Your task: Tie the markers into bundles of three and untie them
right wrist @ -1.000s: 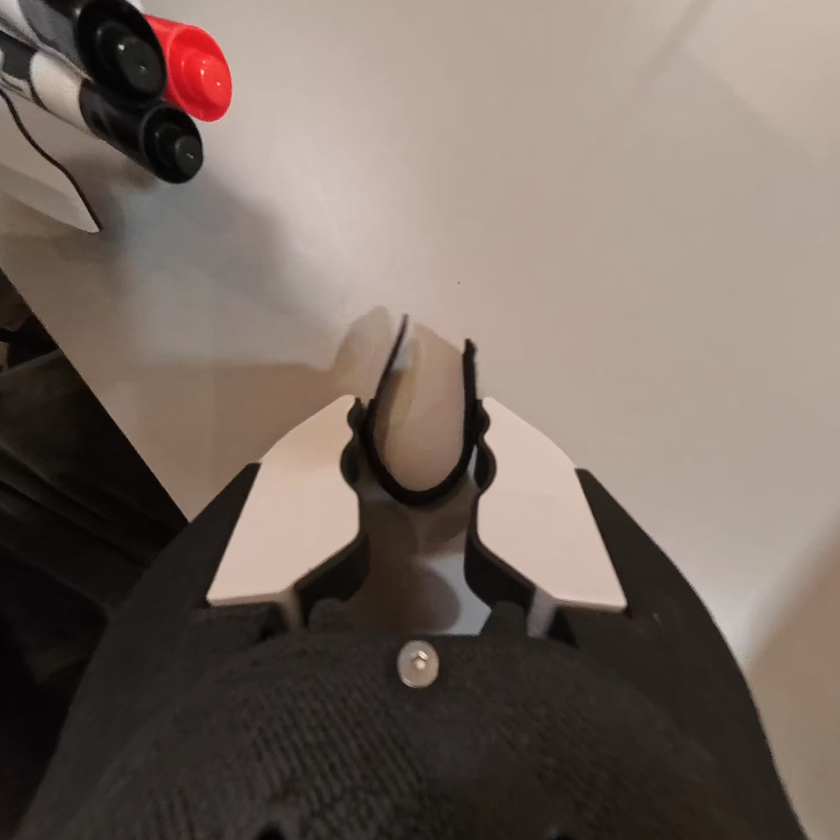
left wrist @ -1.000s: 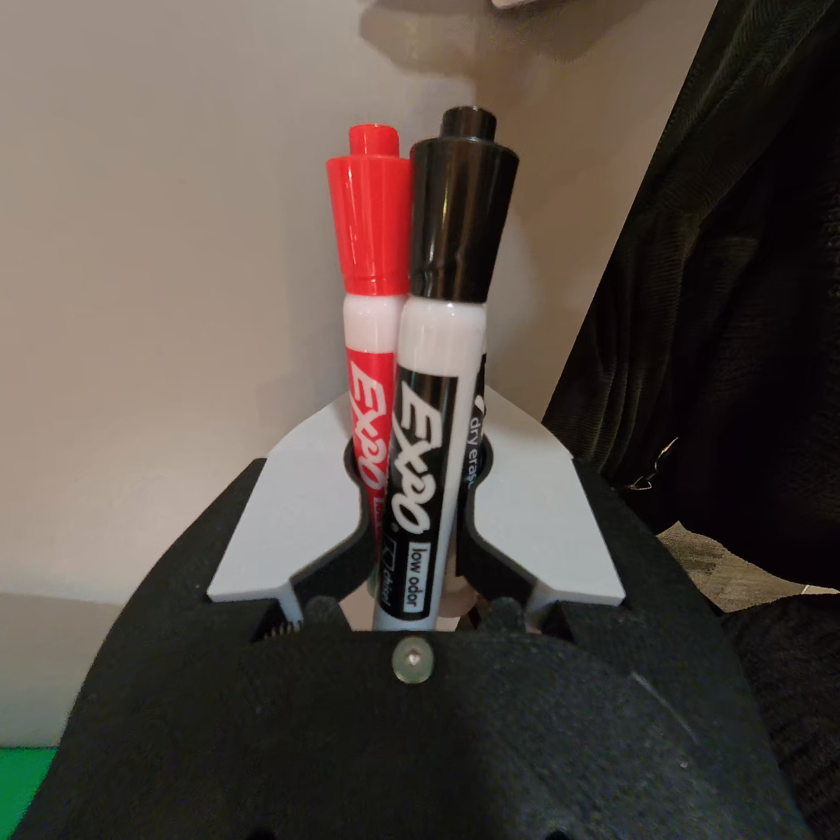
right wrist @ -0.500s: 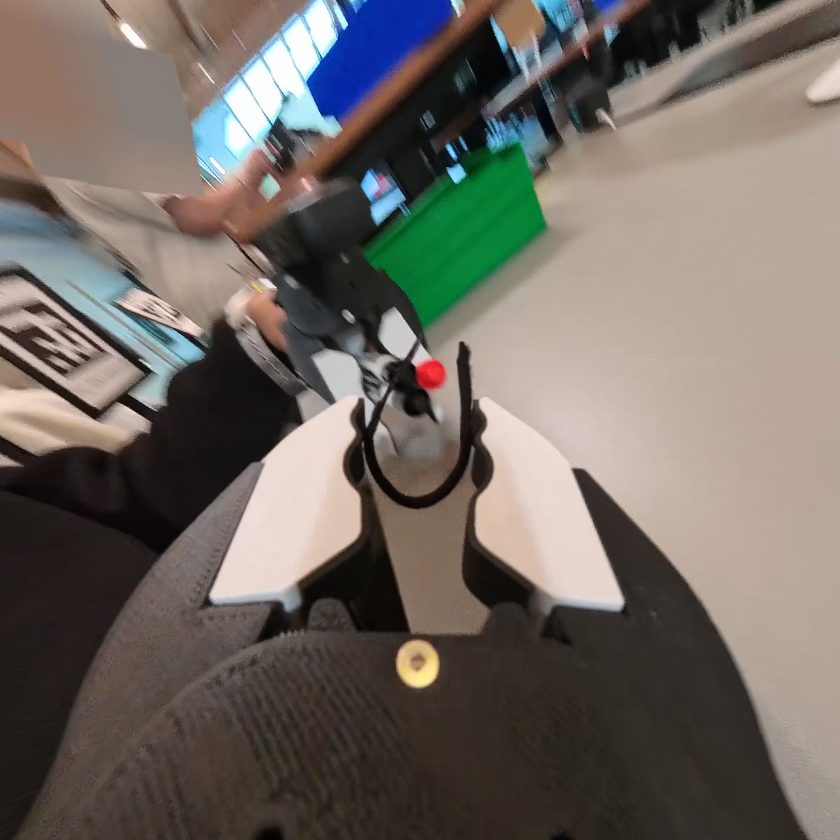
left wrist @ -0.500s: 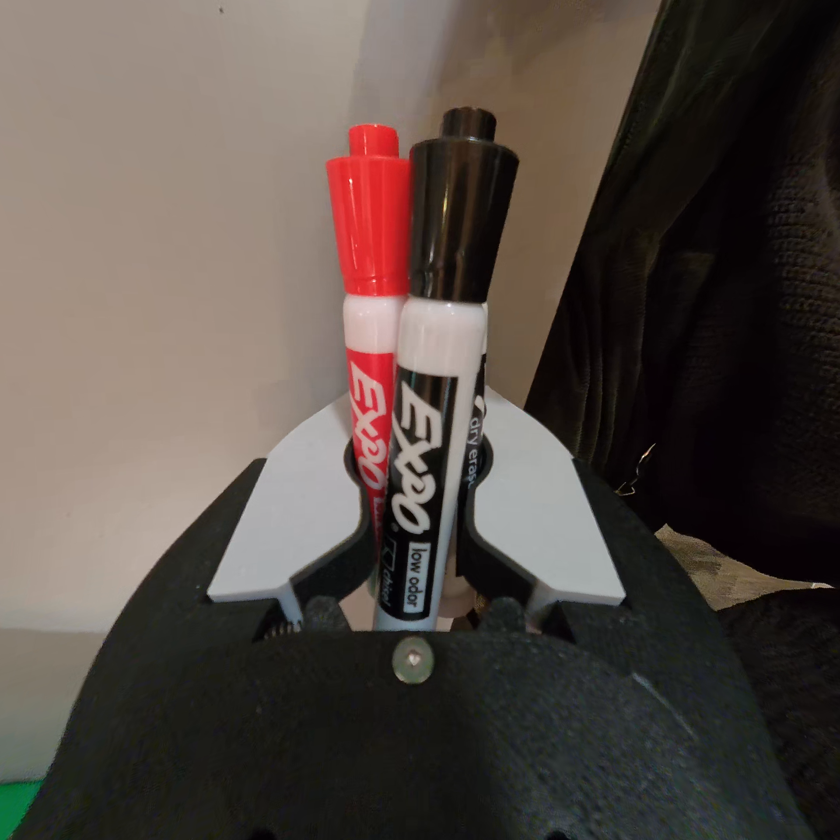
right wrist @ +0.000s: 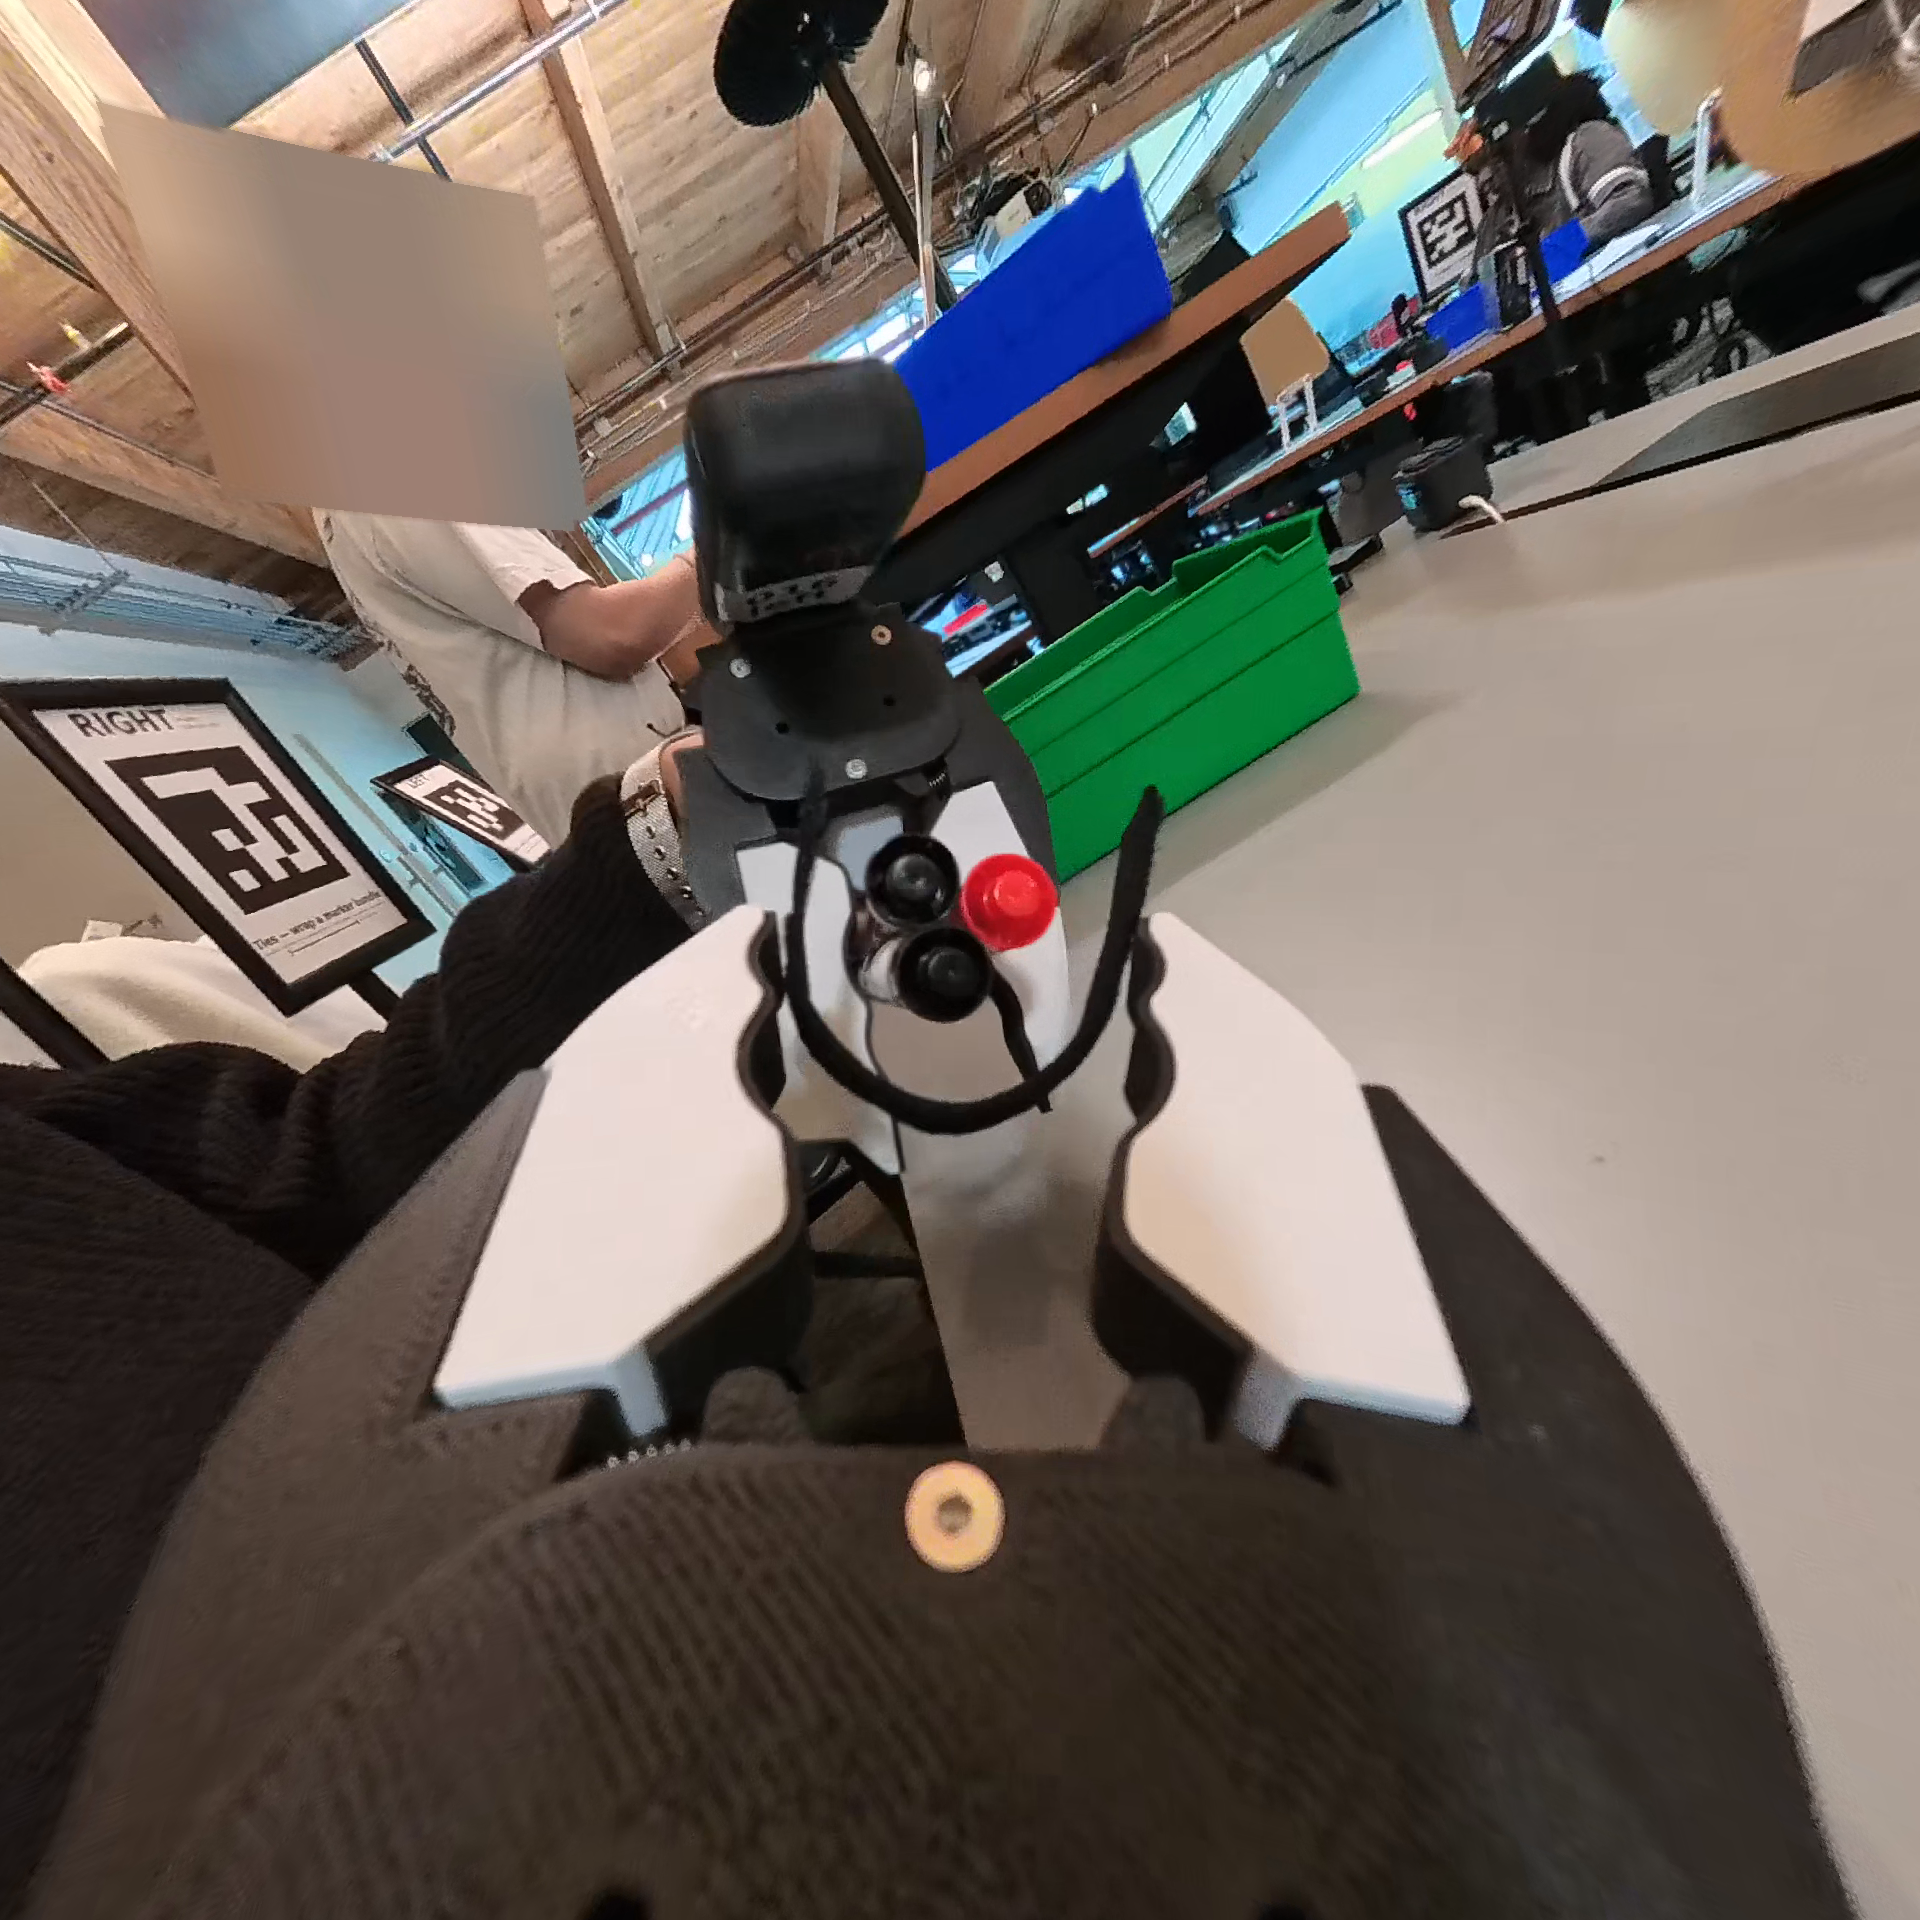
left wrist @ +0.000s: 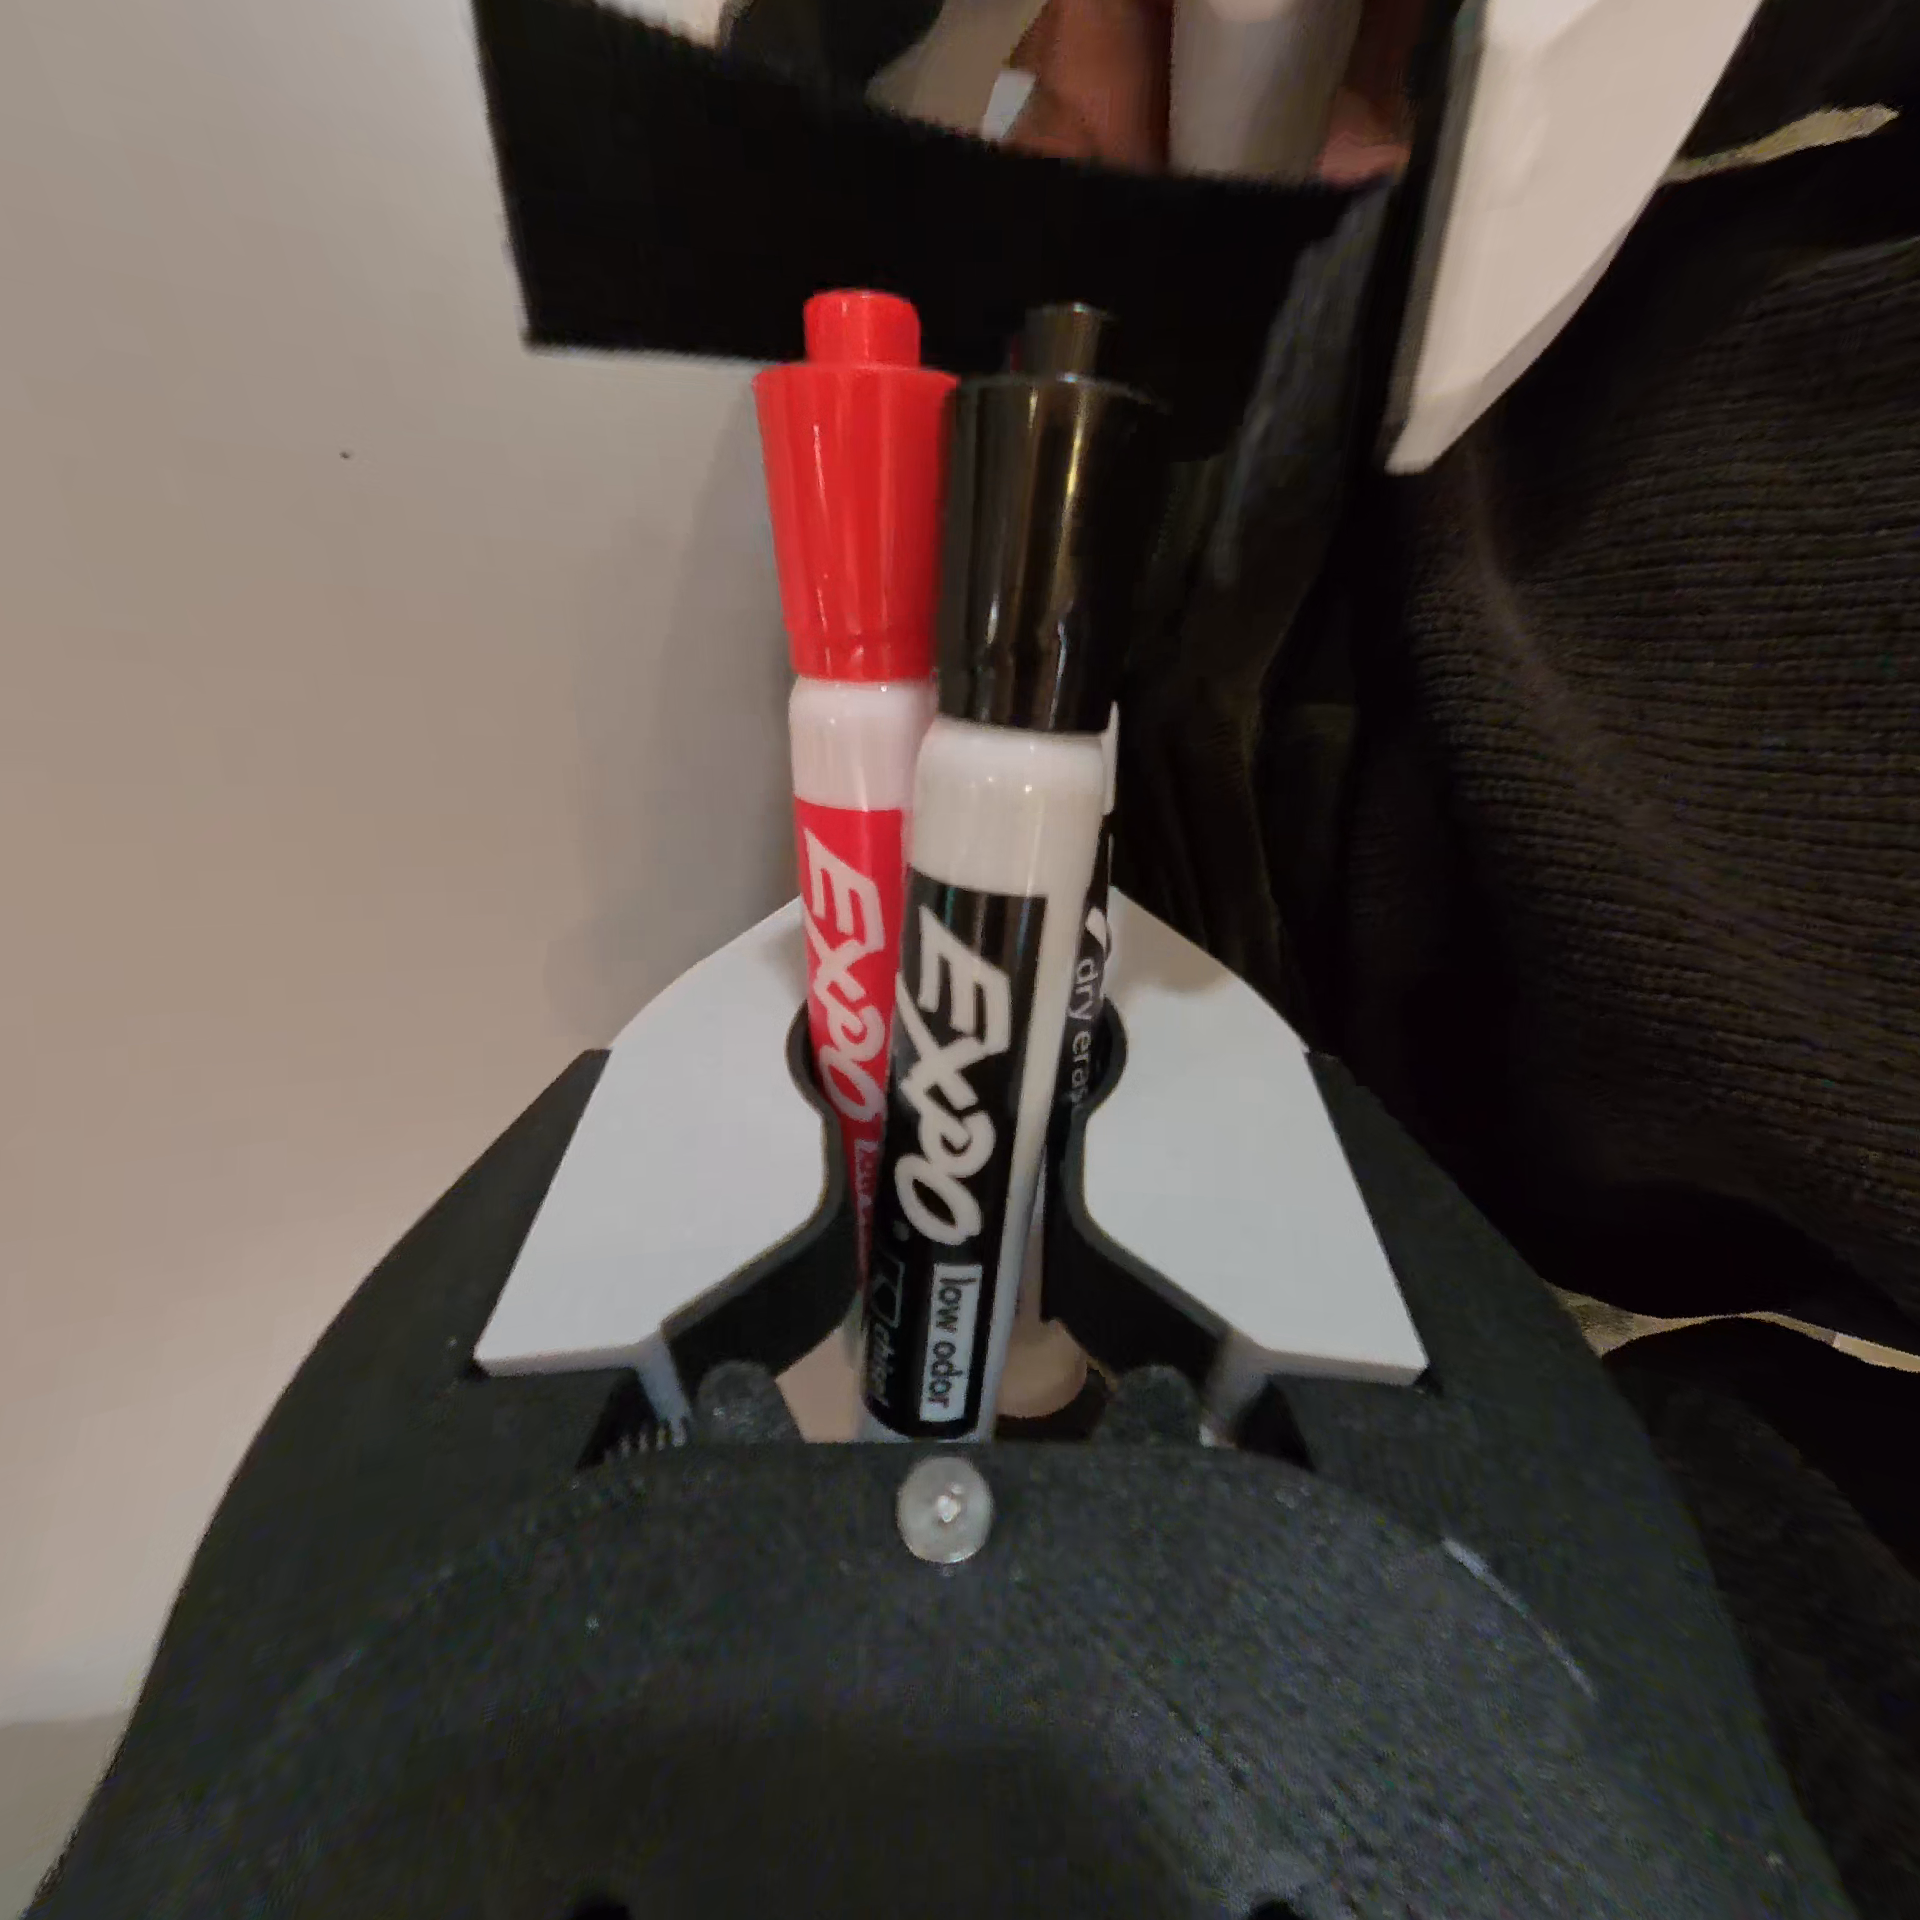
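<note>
My left gripper (left wrist: 956, 997) is shut on three upright markers: a red marker (left wrist: 847, 582), a black marker (left wrist: 1023, 561) and a second black one (left wrist: 1060, 332) mostly hidden behind. My right gripper (right wrist: 951, 935) holds a black strap (right wrist: 935, 1117) bowed into a U between its fingers, jaws partly apart. It faces the left gripper (right wrist: 925, 925), whose red cap (right wrist: 1006, 899) and black caps (right wrist: 914, 878) sit just beyond the loop. In the left wrist view the strap (left wrist: 831, 239) hangs across just above the caps, with a white finger (left wrist: 1475, 208) of the right gripper beside it.
A green bin (right wrist: 1174, 665) stands on the grey table (right wrist: 1558, 831) behind the left gripper. My black sleeve (right wrist: 312, 1091) fills the left side. A person (right wrist: 468, 623) stands behind, beside framed code signs (right wrist: 218, 831). One gripper's finger ends stand about 9 cm off the other's.
My right gripper has swung up from the table to face the left gripper and closed in, bringing the strap loop to the marker caps. Its jaws stand wider. The left gripper keeps the markers.
</note>
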`<state>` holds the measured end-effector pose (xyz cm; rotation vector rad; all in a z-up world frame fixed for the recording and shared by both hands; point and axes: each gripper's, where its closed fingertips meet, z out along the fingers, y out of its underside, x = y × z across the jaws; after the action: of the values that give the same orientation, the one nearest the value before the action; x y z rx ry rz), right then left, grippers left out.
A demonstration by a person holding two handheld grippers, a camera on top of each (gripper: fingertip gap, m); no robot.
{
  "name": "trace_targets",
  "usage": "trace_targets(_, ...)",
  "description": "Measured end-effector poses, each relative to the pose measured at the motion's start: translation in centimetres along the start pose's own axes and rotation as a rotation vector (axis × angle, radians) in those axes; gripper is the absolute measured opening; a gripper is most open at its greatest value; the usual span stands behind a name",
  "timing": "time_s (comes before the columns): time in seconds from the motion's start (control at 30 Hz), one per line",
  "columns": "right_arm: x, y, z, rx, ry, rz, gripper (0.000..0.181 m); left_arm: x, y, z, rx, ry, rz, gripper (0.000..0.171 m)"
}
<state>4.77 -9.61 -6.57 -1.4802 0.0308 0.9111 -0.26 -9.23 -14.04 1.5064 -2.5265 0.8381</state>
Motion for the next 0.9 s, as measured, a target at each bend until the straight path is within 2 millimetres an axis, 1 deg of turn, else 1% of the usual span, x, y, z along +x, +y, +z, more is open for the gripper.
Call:
trace_targets(0.2, -0.2, 0.7, 0.5, 0.015, -0.028, 0.058, 0.065, 0.0, -0.1, 0.3, -0.016, -0.013, -0.006, 0.043)
trace_targets(0.37, -0.8, 1.1, 1.0, 0.087, -0.095, 0.216, 0.062, 0.3, -0.4, 0.6, -0.039, -0.018, -0.003, 0.042)
trace_targets(0.5, -1.3, 1.7, 1.7, 0.124, -0.123, 0.281, 0.06, 0.7, -0.8, 1.0, -0.054, -0.019, 0.013, 0.042)
trace_targets(0.6, -1.6, 2.0, 2.0, 0.114, -0.118, 0.265, 0.059, 1.1, -1.0, 1.5, -0.071, -0.008, 0.025, 0.042)
trace_targets(0.73, -1.0, 1.4, 1.7, 0.095, -0.113, 0.282, 0.05, 1.1, -1.1, 1.8, -0.085, -0.018, 0.027, 0.042)
trace_targets(0.9, -0.5, 1.9, 1.8, -0.03, -0.104, 0.33, 0.048, 0.9, -0.6, 2.2, -0.122, -0.03, 0.024, 0.042)
